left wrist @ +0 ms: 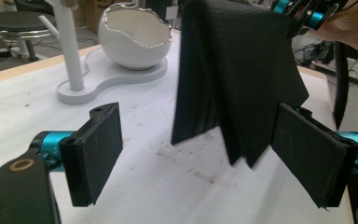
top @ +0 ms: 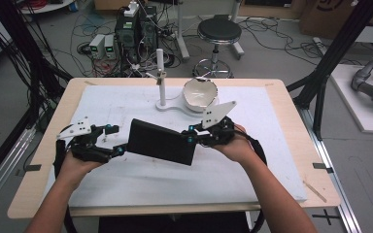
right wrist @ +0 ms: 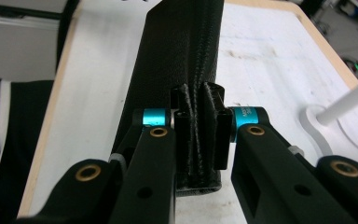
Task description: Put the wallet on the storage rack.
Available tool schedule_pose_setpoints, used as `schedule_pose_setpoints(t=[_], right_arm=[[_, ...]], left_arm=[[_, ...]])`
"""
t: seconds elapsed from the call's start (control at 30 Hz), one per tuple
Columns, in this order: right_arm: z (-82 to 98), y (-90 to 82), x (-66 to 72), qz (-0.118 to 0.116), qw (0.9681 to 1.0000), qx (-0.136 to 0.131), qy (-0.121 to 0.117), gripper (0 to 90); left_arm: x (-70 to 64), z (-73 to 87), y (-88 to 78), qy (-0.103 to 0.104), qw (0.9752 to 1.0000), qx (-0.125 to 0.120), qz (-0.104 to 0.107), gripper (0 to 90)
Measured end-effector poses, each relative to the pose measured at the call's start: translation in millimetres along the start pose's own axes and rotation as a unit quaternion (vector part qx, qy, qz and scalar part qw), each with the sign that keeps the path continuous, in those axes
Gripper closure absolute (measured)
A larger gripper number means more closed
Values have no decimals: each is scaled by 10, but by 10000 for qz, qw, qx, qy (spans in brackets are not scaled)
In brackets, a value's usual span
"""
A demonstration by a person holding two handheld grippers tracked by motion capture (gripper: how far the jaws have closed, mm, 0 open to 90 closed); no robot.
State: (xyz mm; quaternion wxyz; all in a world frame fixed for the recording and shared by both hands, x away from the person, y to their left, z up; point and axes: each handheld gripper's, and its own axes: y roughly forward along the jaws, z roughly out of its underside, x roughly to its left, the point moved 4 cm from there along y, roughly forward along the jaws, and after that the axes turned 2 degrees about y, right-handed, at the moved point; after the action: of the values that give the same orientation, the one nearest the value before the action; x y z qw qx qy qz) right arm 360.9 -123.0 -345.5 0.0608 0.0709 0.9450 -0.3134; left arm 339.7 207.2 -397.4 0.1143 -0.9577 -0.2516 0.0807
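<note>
White table (top: 126, 184) under a folded, ribbed black cloth (top: 161, 141), held aloft.

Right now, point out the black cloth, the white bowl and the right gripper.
black cloth (top: 161, 141), high view, middle of its top face
white bowl (left wrist: 135, 42), left gripper view, its outer wall
right gripper (right wrist: 200, 135), right gripper view, between its fingertips

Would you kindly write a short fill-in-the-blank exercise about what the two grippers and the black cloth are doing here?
1. The right gripper is shut on the folded black ____.
2. The left gripper has its jaws ____, one on each side of the cloth's hanging end.
3. The white bowl on the stand has a jagged rim, like a cracked ____.

Missing words: cloth; open; eggshell
</note>
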Motion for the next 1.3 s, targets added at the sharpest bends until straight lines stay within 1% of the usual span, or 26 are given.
schedule_pose_setpoints(t=[0.03,0.17,0.3,0.37,0.47,0.53,0.57,0.6,0.63,0.67,0.7,0.73,0.77,0.8,0.87,0.93,1.0,1.03,1.07,1.1,1.13,1.17,1.23,1.27,1.3], right_arm=[[1,-4,5,-11,10000,-12,-77,846],[3,5,27,-104,9997,-34,-205,846],[1,33,34,-177,9992,-66,-361,846],[-1,49,38,-215,9988,-78,-435,846],[-2,72,48,-342,9981,-124,-499,846],[-4,96,55,-465,9971,-154,-574,845],[-3,105,56,-495,9970,-151,-582,845],[-4,110,57,-511,9968,-166,-591,845],[-3,118,55,-543,9966,-171,-603,846],[-1,120,52,-566,9964,-167,-604,845],[-1,125,41,-557,9965,-180,-600,845],[10,123,31,-566,9966,-178,-567,846],[16,118,18,-553,9969,-187,-532,845],[23,110,9,-548,9970,-173,-518,845],[39,94,-6,-552,9971,-197,-476,845],[47,84,-8,-559,9974,-210,-406,843],[51,75,-4,-584,9974,-272,-311,838],[56,67,4,-517,9977,-350,-267,826],[66,58,16,-498,9974,-481,-181,793],[77,44,21,-419,9973,-594,-62,753],[91,22,20,-331,9970,-700,80,704],[109,-8,12,-256,9964,-777,204,635],[156,-88,-22,17,9953,-818,510,538],[179,-122,-31,81,9948,-818,603,500],[210,-173,-41,209,9940,-824,695,472]], left_arm=[[-11,-8,16,25,10000,17,56,164],[-45,-32,85,97,9997,71,191,164],[-65,-28,142,116,9994,139,307,164],[-76,-21,162,127,9990,173,400,165],[-104,-16,194,119,9978,155,627,164],[-131,-9,220,107,9964,204,811,167],[-139,-7,227,111,9959,205,869,187],[-163,-1,239,149,9942,217,1044,232],[-184,4,250,182,9928,237,1163,292],[-207,7,259,243,9913,266,1267,370],[-233,9,265,352,9904,294,1303,455],[-249,14,268,357,9894,331,1370,491],[-256,18,263,403,9887,368,1397,538],[-267,26,253,463,9874,415,1452,593],[-288,25,243,559,9862,439,1497,708],[-309,8,239,655,9858,479,1471,741],[-321,-26,228,709,9865,471,1402,748],[-326,-53,215,769,9865,496,1361,751],[-339,-75,208,776,9865,493,1353,753],[-348,-99,205,791,9863,510,1354,754],[-354,-122,198,796,9867,535,1310,754],[-351,-145,192,795,9873,528,1268,755],[-325,-178,173,745,9888,495,1196,755],[-305,-197,163,712,9895,482,1159,755],[-285,-218,153,679,9905,478,1093,755]])
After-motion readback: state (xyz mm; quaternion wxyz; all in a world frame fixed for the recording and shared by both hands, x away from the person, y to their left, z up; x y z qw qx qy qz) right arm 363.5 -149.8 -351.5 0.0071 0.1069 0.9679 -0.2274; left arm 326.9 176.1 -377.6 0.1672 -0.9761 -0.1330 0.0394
